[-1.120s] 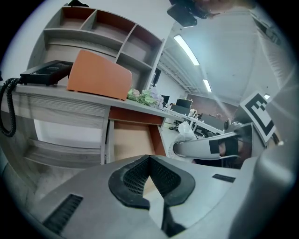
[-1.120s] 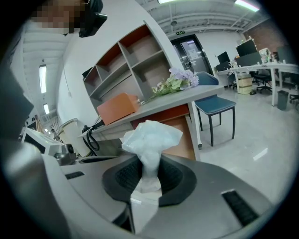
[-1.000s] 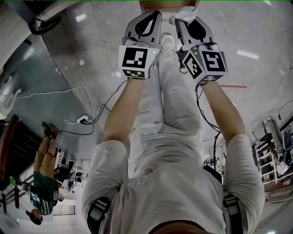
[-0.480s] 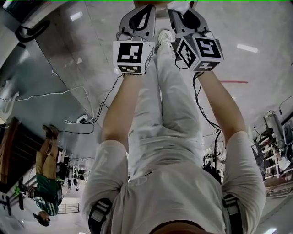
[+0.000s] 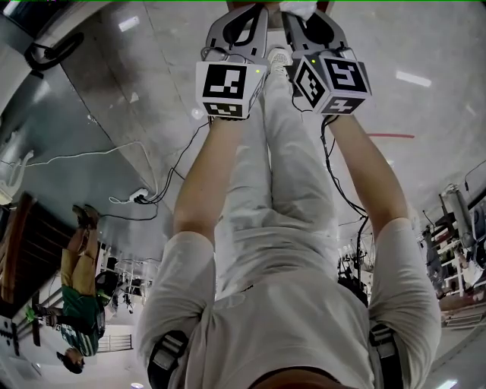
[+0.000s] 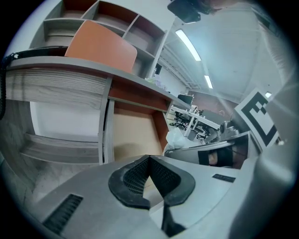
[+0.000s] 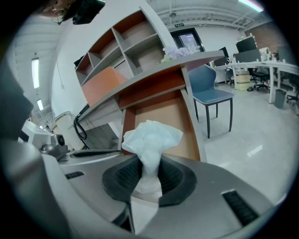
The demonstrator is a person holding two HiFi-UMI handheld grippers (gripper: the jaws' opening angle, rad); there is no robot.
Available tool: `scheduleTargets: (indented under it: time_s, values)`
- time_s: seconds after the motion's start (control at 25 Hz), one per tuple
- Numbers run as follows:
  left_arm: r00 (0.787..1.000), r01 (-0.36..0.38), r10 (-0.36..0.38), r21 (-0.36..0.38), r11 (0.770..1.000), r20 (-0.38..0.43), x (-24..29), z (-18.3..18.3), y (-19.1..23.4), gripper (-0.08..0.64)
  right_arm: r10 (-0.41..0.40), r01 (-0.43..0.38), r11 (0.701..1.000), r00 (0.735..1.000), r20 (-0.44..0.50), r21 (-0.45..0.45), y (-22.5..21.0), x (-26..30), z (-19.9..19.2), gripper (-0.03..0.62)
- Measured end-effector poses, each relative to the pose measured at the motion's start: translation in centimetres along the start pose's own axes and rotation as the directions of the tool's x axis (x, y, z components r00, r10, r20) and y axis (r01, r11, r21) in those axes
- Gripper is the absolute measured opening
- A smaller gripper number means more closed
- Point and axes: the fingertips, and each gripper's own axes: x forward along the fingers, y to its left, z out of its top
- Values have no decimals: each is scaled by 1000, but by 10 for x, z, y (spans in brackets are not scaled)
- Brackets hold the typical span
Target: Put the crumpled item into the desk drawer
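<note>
The crumpled item [image 7: 150, 140] is a white wad of thin paper or film, and my right gripper [image 7: 148, 170] is shut on its lower part. Straight beyond it the desk drawer [image 7: 161, 119] stands pulled out, brown inside and bare, under the grey desk top [image 7: 154, 74]. The left gripper view shows the same drawer [image 6: 133, 135], with the white wad [image 6: 180, 139] to its right. My left gripper [image 6: 149, 161] is shut with nothing between its pads. In the head view both grippers are held out side by side at the top, left [image 5: 239, 26] and right [image 5: 307, 23].
A shelf unit [image 7: 126, 42] and an orange panel [image 7: 98, 79] stand on the desk. A blue chair [image 7: 210, 95] is right of the drawer, with office desks [image 7: 261, 60] behind. Cables [image 5: 137, 201] lie on the floor, and a person in green [image 5: 76, 319] stands at lower left.
Both grippers have shifted a little forward, toward the top of the head view. The right one still holds the white wad.
</note>
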Motion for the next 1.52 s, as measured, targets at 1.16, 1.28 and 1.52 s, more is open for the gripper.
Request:
scheduleTargets:
  time_s: [1.16, 1.28, 1.52]
  values:
    - [999, -38, 38, 23, 999, -1, -2, 2, 8, 0, 21, -21, 1000, 999, -35, 0, -1, 5, -11, 94]
    - [999, -36, 36, 23, 999, 3, -3, 2, 6, 0, 22, -22, 1000, 999, -37, 5, -2, 5, -12, 94]
    - [1000, -27, 27, 19, 999, 5, -4, 1, 0, 0, 29, -29, 1000, 998, -48, 6, -1, 4, -14, 97]
